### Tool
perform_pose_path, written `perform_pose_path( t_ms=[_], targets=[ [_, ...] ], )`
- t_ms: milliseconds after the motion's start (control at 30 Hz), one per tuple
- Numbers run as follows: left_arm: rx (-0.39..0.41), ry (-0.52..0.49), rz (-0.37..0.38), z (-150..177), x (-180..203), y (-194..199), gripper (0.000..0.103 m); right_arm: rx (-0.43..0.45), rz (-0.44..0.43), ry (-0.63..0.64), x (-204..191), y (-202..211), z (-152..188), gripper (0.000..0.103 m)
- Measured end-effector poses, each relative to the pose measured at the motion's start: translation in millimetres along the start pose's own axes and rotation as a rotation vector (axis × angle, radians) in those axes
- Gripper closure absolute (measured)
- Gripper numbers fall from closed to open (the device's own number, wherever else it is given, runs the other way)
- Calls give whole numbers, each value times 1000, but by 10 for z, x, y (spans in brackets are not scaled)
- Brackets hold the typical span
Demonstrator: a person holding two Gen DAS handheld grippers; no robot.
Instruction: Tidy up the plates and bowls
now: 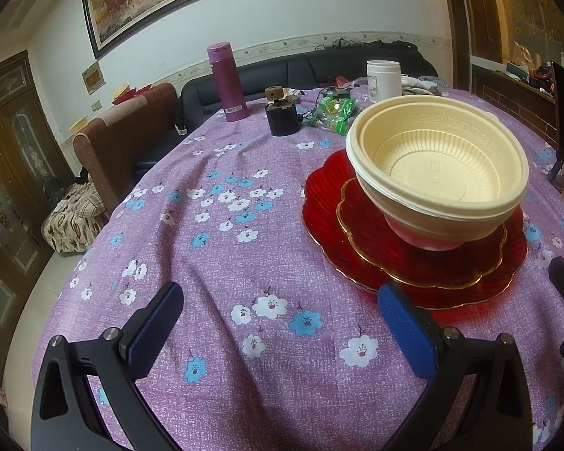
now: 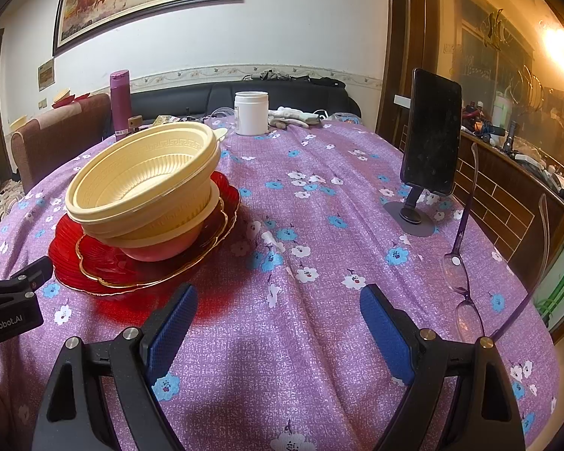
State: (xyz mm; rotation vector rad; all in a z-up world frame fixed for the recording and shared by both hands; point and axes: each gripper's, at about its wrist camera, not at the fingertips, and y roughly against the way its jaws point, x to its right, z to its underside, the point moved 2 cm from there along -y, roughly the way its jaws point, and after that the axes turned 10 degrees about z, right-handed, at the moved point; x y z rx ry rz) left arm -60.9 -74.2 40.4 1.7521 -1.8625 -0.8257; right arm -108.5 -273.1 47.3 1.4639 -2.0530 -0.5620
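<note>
Two cream plastic bowls (image 1: pixel 438 165) sit nested, the upper one tilted, on a small red glass plate (image 1: pixel 372 236) stacked on a larger red plate (image 1: pixel 319 203). The stack also shows in the right wrist view: bowls (image 2: pixel 143 184), plates (image 2: pixel 75 259). My left gripper (image 1: pixel 282 312) is open and empty above the cloth, its right finger near the large plate's front rim. My right gripper (image 2: pixel 278 312) is open and empty, to the right of the stack.
The round table has a purple flowered cloth (image 1: pixel 225 248). At the back stand a magenta flask (image 1: pixel 227 82), a dark jar (image 1: pixel 282 116), a white jar (image 2: pixel 251 112) and green packets (image 1: pixel 332 111). A phone on a stand (image 2: pixel 430 139) and glasses (image 2: pixel 466 285) lie to the right.
</note>
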Motion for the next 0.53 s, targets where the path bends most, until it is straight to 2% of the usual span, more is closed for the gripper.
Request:
perform_pose_path(
  t_ms=[533],
  targets=[
    [15,-30,-56,17,-16,33,0,2,4,2,-4,12,-4,12]
  ],
)
